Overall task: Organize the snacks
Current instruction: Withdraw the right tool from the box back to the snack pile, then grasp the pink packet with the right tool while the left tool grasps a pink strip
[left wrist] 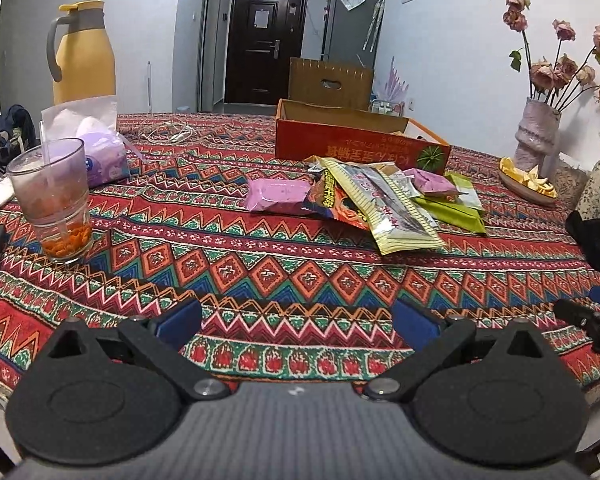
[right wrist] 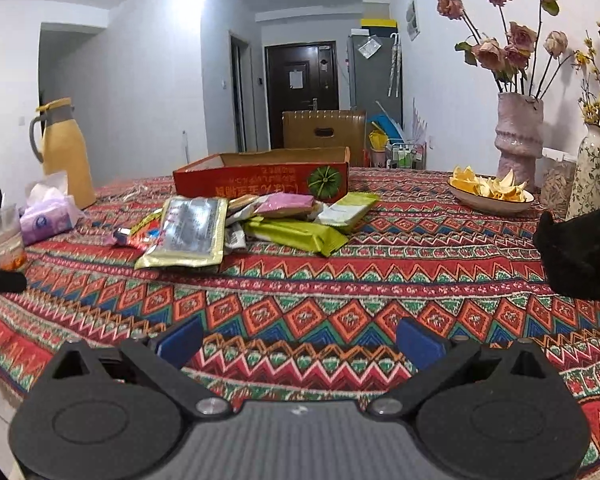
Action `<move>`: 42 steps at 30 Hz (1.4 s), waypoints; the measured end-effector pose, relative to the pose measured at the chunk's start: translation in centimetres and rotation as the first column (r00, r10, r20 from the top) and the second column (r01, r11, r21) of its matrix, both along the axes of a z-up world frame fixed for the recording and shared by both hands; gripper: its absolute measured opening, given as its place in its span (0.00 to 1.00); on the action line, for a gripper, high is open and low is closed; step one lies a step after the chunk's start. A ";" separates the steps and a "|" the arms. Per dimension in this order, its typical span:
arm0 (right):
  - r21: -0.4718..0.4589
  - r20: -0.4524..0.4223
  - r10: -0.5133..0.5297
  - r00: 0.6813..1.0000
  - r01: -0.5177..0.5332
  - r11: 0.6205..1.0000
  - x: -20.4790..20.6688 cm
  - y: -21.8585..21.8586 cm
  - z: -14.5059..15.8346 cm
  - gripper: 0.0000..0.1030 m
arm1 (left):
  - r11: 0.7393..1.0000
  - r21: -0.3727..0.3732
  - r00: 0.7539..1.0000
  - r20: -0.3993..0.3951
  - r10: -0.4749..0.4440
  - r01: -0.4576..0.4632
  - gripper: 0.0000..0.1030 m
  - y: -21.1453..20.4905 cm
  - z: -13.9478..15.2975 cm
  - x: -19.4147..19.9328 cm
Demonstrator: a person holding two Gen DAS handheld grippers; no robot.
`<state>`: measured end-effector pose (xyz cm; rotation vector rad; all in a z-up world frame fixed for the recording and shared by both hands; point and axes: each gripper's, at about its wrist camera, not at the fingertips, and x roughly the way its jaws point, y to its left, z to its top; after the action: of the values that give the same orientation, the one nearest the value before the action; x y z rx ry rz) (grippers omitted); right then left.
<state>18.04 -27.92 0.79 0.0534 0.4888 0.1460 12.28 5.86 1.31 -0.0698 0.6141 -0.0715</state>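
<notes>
- looking at the snack pile (left wrist: 384,196), i see the packets lying loose and overlapping on the patterned tablecloth (left wrist: 268,272), just in front of the open orange cardboard box (left wrist: 360,148).
- from my right wrist view a pale yellow-green packet (right wrist: 188,232) sits on the near left of the heap, a bright green packet (right wrist: 296,234) lies on the right, and a pink packet (right wrist: 286,202) rests behind them, close to the box.
- from my left wrist view another pink packet (left wrist: 278,196) lies at the left edge of the pile.
- my left gripper (left wrist: 296,322) hovers low over the cloth, well short of the snacks, its blue pads spread wide with nothing between them.
- my right gripper (right wrist: 300,340) sits the same way, fingers apart and holding nothing.
- further out i see a glass (left wrist: 50,208) with a straw and orange bits, a purple tissue pack (left wrist: 102,154), a yellow thermos jug (left wrist: 84,52), a plate of peels (right wrist: 490,192) and a pink vase of dried roses (right wrist: 518,136).
</notes>
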 end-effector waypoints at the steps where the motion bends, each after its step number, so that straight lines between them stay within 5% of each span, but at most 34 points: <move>1: 0.001 0.000 0.002 1.000 -0.002 1.000 0.3 0.0 0.0 1.00 | 1.000 0.001 1.000 -0.002 0.000 0.000 1.00 0.0 -0.1 0.3; 10: 0.016 0.038 0.067 0.997 -0.067 0.998 3.8 0.9 -0.3 1.00 | 1.000 0.006 1.000 -0.011 0.009 -0.009 1.00 0.4 -0.9 4.3; 21: 0.090 -0.023 0.076 0.997 -0.073 0.993 9.9 1.4 0.3 0.97 | 0.994 0.102 0.999 -0.018 0.037 -0.035 0.98 1.9 -1.5 12.2; 31: 0.014 -0.024 0.085 0.996 -0.085 0.996 16.8 2.7 1.3 0.89 | 0.994 0.110 0.999 -0.028 0.016 -0.012 0.97 2.3 -2.4 21.0; 37: -0.034 -0.032 0.108 0.994 -0.110 0.993 21.4 3.4 1.9 0.87 | 0.987 0.133 0.995 -0.058 -0.081 0.088 0.97 -0.2 -3.6 23.8; 42: -0.027 -0.067 0.135 0.989 -0.137 0.990 25.7 3.6 1.6 0.75 | 0.992 0.090 0.991 -0.104 -0.079 0.089 0.96 -0.4 -4.8 25.3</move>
<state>43.73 -24.28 2.37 -0.0062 0.5594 0.2709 37.59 5.42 -3.54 0.0447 0.7197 -0.1211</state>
